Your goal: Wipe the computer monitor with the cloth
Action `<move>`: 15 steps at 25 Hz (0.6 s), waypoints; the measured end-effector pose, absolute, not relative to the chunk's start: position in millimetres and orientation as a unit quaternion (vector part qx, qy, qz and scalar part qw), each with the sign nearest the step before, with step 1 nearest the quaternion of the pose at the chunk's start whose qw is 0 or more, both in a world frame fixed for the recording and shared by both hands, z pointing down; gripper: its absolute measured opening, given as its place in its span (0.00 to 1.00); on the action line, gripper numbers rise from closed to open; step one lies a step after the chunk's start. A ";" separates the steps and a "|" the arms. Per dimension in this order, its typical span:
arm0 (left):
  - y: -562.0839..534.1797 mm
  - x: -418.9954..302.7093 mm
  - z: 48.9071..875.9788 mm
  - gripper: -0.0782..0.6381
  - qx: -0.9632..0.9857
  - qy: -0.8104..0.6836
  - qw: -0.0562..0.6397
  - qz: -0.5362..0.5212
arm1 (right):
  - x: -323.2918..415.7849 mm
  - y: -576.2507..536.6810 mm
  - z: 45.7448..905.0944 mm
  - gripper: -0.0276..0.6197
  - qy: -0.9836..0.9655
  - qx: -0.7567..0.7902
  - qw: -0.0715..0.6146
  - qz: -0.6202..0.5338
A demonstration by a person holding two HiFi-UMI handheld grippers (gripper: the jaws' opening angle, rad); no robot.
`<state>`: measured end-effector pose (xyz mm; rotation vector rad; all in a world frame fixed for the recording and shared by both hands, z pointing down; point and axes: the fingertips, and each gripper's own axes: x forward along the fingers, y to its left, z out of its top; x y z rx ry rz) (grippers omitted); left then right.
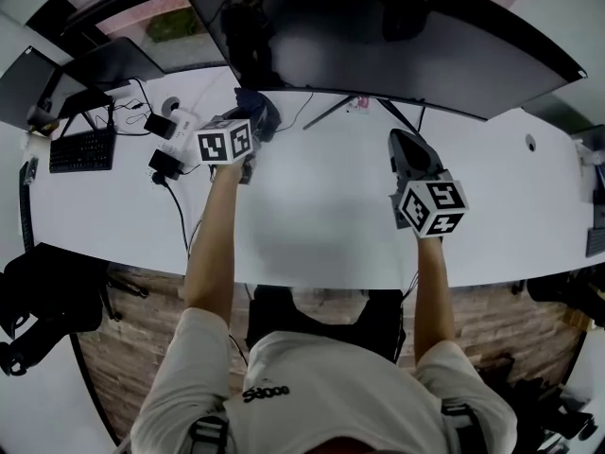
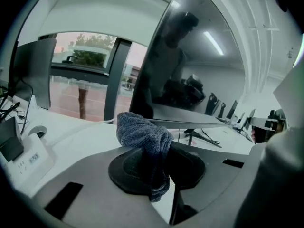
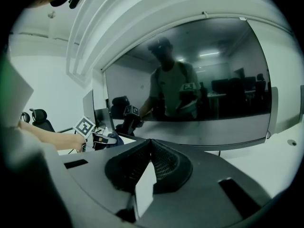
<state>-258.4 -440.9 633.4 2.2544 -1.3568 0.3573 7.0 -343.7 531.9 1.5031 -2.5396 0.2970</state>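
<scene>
A wide, dark curved monitor (image 1: 397, 36) stands at the back of the white desk (image 1: 312, 216). My left gripper (image 1: 250, 124) is shut on a bunched blue-grey cloth (image 1: 261, 108) and sits just below the screen's left end. In the left gripper view the cloth (image 2: 141, 133) bulges up from between the jaws of the left gripper (image 2: 160, 151), and the monitor (image 2: 199, 61) rises close behind it. My right gripper (image 1: 405, 144) hovers over the desk below the screen's middle. In the right gripper view the right gripper (image 3: 150, 145) is shut and holds nothing, facing the monitor (image 3: 199, 84).
The monitor stand's legs (image 1: 364, 108) spread on the desk between the grippers. At the left lie a black keyboard (image 1: 82, 149), a power adapter with cables (image 1: 168, 162) and another dark screen (image 1: 28, 83). A black chair (image 1: 47, 301) stands by the desk's front-left edge.
</scene>
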 end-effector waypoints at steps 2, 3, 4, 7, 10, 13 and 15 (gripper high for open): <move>-440.2 -243.7 633.4 0.22 0.831 -0.487 0.232 0.135 | 18.4 -344.7 534.0 0.05 -0.852 0.505 0.096 0.098; -440.4 -235.1 633.1 0.22 0.834 -0.483 0.226 0.141 | 24.5 -345.4 535.2 0.05 -0.851 0.506 0.101 0.097; -440.9 -226.8 632.8 0.22 0.836 -0.481 0.221 0.145 | 31.2 -346.0 536.9 0.05 -0.849 0.508 0.106 0.099; -440.1 -204.5 632.4 0.22 0.837 -0.481 0.217 0.147 | 51.0 -345.9 543.0 0.05 -0.844 0.511 0.119 0.110; -438.0 -180.2 632.1 0.22 0.838 -0.476 0.218 0.155 | 75.3 -344.8 544.8 0.05 -0.839 0.518 0.125 0.111; -436.2 -158.8 629.9 0.22 0.838 -0.473 0.220 0.161 | 105.0 -347.9 537.2 0.05 -0.830 0.536 0.111 0.108; -435.8 -144.3 629.0 0.22 0.839 -0.470 0.219 0.164 | 121.6 -350.5 528.2 0.05 -0.831 0.538 0.097 0.106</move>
